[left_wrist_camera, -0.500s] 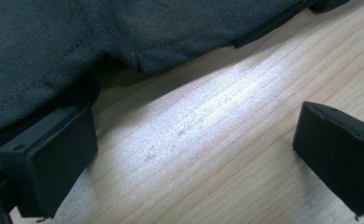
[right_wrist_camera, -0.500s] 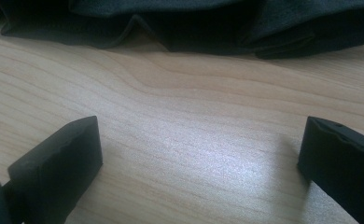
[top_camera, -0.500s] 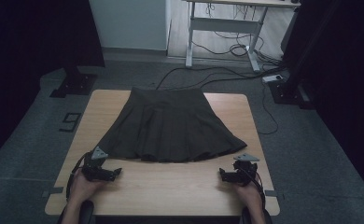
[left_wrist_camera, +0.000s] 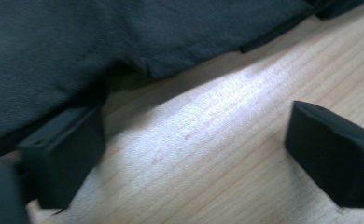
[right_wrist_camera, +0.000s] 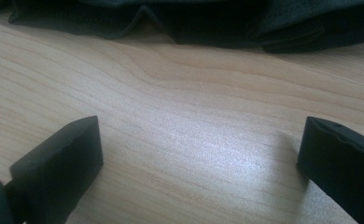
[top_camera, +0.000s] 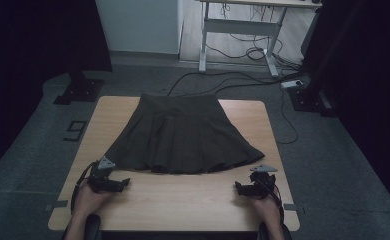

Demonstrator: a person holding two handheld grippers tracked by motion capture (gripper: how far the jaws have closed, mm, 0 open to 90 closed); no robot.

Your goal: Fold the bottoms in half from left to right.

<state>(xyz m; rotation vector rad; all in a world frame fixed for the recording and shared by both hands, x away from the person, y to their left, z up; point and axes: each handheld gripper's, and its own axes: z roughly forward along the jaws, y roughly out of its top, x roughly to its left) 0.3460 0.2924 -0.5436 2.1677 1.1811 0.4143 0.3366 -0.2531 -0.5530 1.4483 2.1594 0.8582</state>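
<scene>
A dark pleated skirt lies flat on the wooden table, waistband at the far edge and hem toward the person. My left gripper rests on the wood just in front of the hem's left corner. In the left gripper view it is open over bare wood, its left jaw right beside the skirt's edge. My right gripper sits in front of the hem's right corner. In the right gripper view it stands open with only wood between the jaws, and the hem lies a short way ahead.
A bare strip of table runs between the hem and the near edge. Beyond the table, cables lie on the grey floor by a desk frame. Black stand bases sit at the far left and far right.
</scene>
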